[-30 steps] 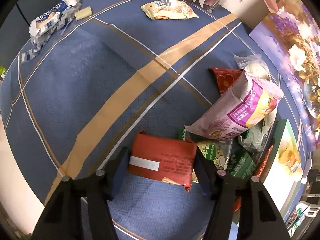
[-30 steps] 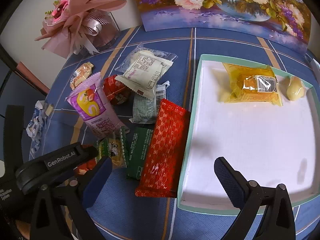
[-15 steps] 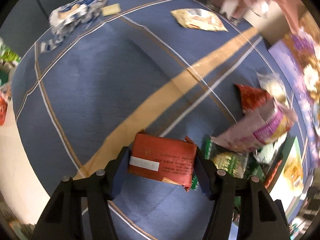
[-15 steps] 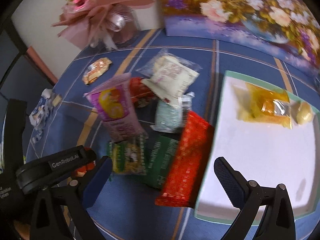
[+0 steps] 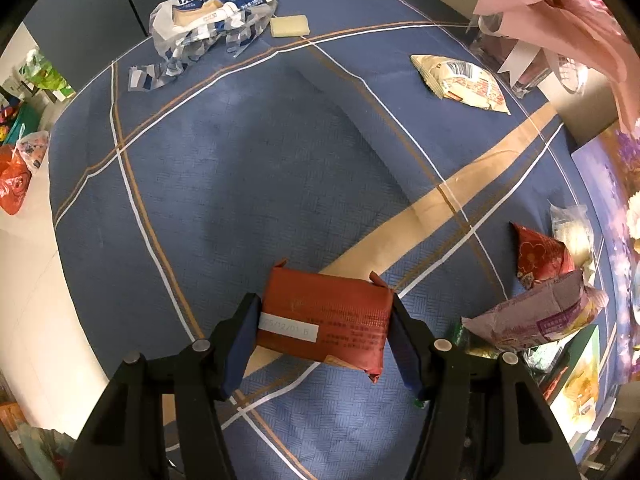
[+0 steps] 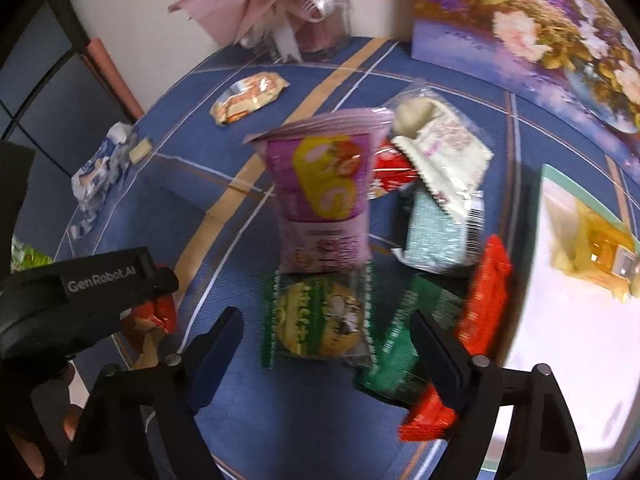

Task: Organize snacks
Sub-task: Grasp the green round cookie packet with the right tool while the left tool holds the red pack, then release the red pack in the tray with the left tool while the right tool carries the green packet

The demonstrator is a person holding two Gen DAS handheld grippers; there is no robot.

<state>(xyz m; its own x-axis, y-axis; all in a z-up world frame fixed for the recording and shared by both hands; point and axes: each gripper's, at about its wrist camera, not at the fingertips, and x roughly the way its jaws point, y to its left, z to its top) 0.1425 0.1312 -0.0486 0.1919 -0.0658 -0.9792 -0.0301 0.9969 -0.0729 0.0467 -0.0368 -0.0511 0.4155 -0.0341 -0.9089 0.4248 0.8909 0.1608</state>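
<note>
My left gripper [image 5: 323, 312] is shut on an orange-red snack packet [image 5: 324, 316], held just above the blue checked tablecloth [image 5: 240, 168]. The right wrist view shows that gripper [image 6: 80, 300] at lower left, the packet [image 6: 156, 316] poking out of it. My right gripper [image 6: 326, 320] hangs over the snack pile with its jaws closing. A green and yellow packet [image 6: 316, 320] lies between the fingers, and the pads are not pressing on it. Beside it lie a pink-purple bag [image 6: 324, 196], a dark green packet [image 6: 412, 340] and a long red packet [image 6: 480, 300].
A white tray [image 6: 560, 340] with a yellow packet [image 6: 596, 248] sits at the right. A torn blue-white wrapper [image 5: 208, 12], a pale bar [image 5: 290, 26] and a cream-orange packet [image 5: 460, 80] lie at the far side. A pink bouquet [image 5: 560, 8] and a flower painting [image 6: 540, 28] stand at the back.
The left gripper carried the orange-red packet away from the pile across the cloth. The right gripper swung from the tray's edge to above the pile, and its jaws narrowed.
</note>
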